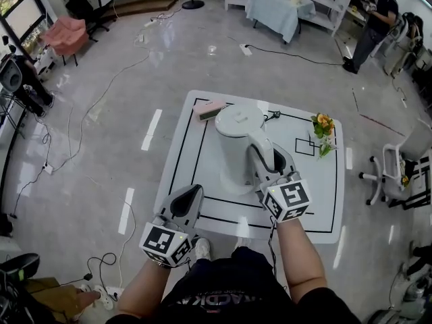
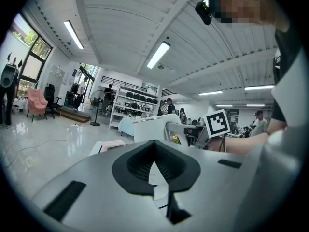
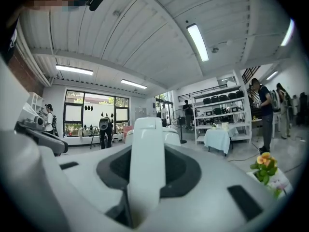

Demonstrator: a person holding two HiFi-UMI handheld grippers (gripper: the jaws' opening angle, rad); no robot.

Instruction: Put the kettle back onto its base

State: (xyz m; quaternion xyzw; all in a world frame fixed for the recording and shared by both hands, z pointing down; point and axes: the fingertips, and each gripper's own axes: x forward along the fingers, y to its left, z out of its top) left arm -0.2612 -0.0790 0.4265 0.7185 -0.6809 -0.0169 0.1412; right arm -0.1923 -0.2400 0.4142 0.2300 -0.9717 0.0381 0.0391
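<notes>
kettle [image 1: 233,144]: white, lid shut, upright, over the middle of the white tabletop [image 1: 317,204] and within its black ruled lines. its own body hides what lies beneath it, so it cannot be told whether its bottom rests on anything or hangs clear.

right tongs [image 1: 266,160]: just right of the kettle and on the near side, pointing level. the jaws stand part way apart, clamped on the kettle's handle [image 3: 145,144]. the right gripper view shows the white handle upright between the dark pads and filling the gap.

left tongs [image 2: 154,166]: near-left of the kettle and apart from it, over the tabletop's near edge. the jaws are closed tight, pad against pad, with nothing between them. the kettle shows ahead of them in the left gripper view.

other items, placed from the kettle:
- pink block [image 1: 209,109]: lies flat just beyond it, to the far left.
- flowers [image 1: 322,128]: a small orange and green bunch to its right, near the tabletop's right edge.
- black cord [image 1: 273,115]: just beyond it, to the far right.
</notes>
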